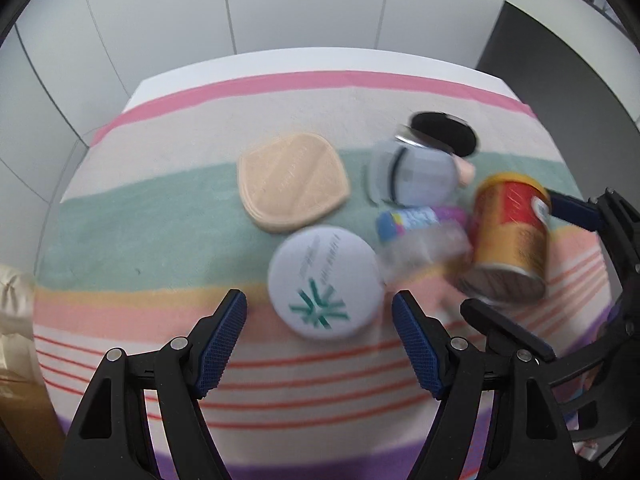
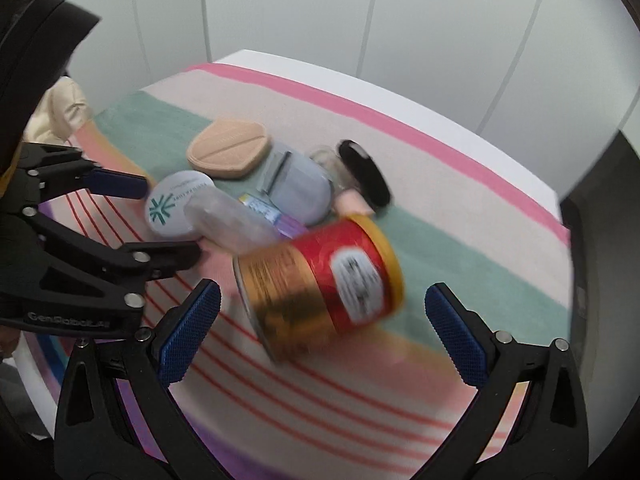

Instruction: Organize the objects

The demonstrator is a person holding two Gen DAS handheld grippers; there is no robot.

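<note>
Both grippers are hanging wide and empty over the striped counter (image 1: 120,208). The left gripper (image 1: 319,312) is framing the white round compact (image 1: 324,282); the right gripper (image 2: 322,308) is flanking the tilted red-gold can (image 2: 320,284).

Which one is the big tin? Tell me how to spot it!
Look at the striped cloth on the table. In the pile of small things, the tin lies on its side nearest the right gripper. Only it is red and gold.
</note>
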